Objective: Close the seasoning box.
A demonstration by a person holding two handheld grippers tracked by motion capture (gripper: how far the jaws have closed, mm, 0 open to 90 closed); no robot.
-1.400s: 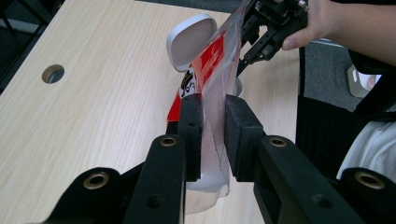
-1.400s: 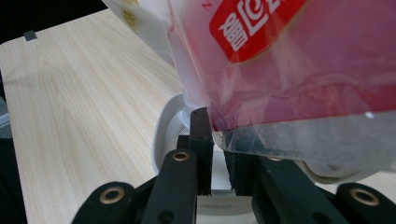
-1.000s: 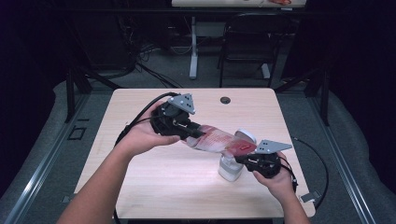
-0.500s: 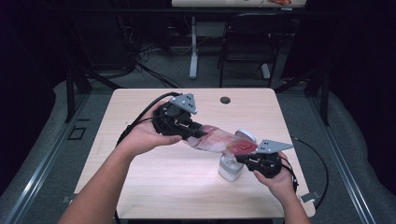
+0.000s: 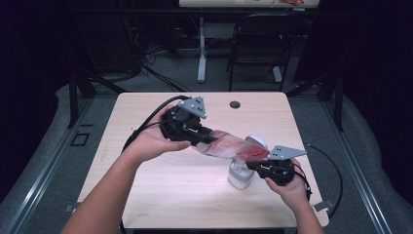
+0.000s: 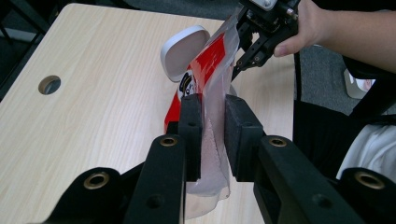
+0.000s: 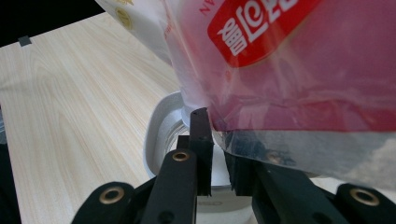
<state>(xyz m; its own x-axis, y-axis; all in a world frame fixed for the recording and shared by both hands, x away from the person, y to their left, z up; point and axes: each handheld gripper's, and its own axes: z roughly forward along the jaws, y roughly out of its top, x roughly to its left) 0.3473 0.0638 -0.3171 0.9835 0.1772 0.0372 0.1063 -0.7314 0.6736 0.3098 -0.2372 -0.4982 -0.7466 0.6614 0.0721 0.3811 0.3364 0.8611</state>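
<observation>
A clear plastic bag (image 5: 229, 145) with a red label hangs stretched between both grippers over the table. My left gripper (image 5: 207, 139) is shut on its upper, pinkish end, and the pads (image 6: 191, 126) pinch the film flat. My right gripper (image 5: 251, 163) is shut on the bag's lower edge, with the film (image 7: 289, 60) running between its jaws (image 7: 217, 154). Under that lower end stands a white container (image 5: 239, 176) with its flip lid (image 6: 184, 51) raised. Seen from the left gripper view, the right gripper (image 6: 240, 60) holds the bag's far end (image 6: 210, 70). The container's rim (image 7: 161, 140) sits just behind the right jaws.
The light wooden table (image 5: 160, 195) has a round cable hole (image 5: 235, 104) near its far edge. Black cables trail from both grippers, one looping off the right side (image 5: 336, 180). A chair (image 5: 258, 44) and a desk leg (image 5: 201, 48) stand beyond the table on the dark floor.
</observation>
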